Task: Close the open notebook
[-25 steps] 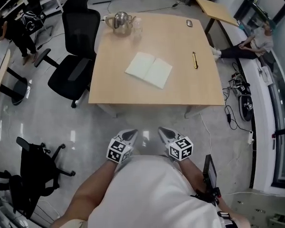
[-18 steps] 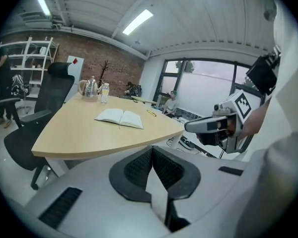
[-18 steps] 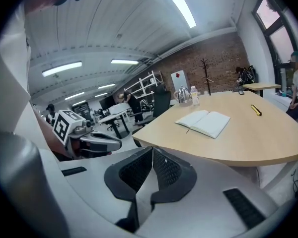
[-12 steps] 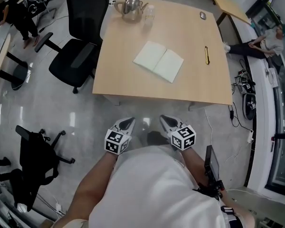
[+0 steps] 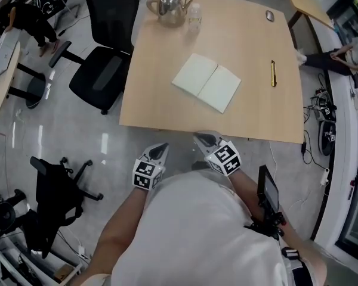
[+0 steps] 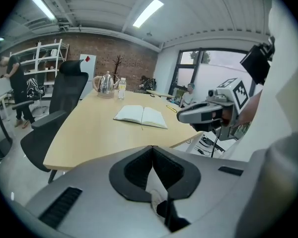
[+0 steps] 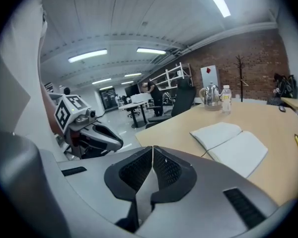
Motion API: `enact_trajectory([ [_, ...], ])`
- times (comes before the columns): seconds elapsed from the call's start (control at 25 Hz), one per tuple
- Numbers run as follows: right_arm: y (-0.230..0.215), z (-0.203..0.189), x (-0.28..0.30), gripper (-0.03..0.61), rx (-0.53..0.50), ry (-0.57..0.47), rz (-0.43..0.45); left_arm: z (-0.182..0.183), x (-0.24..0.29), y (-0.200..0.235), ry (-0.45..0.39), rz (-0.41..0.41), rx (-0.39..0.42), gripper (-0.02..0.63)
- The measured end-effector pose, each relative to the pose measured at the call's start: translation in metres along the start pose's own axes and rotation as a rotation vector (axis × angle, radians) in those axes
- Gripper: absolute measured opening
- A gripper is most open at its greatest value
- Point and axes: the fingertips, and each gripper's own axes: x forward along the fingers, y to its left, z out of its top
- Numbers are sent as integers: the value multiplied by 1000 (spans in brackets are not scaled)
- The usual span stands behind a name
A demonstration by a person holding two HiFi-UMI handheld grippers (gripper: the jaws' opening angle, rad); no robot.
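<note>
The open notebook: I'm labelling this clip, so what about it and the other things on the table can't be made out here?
- notebook: whether the pages carry writing; too small in every view.
- yellow stick: pen or cutter, too small in the head view.
- small dark thing at the far corner: too small to name.
- bottle: its label is too small and blurred.

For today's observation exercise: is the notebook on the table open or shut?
Open: the notebook lies flat on the table, both pages spread either side of its spine.
</note>
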Motion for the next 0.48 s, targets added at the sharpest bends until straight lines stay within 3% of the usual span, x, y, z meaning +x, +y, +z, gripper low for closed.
enact_trajectory([
  [0.24, -36, 8, 11, 17, -44, 43, 32, 36, 26, 15, -9, 49, -21, 6],
  [0.48, -69, 14, 23, 17, -53, 61, 37, 45, 37, 34, 10, 100, -31, 5],
])
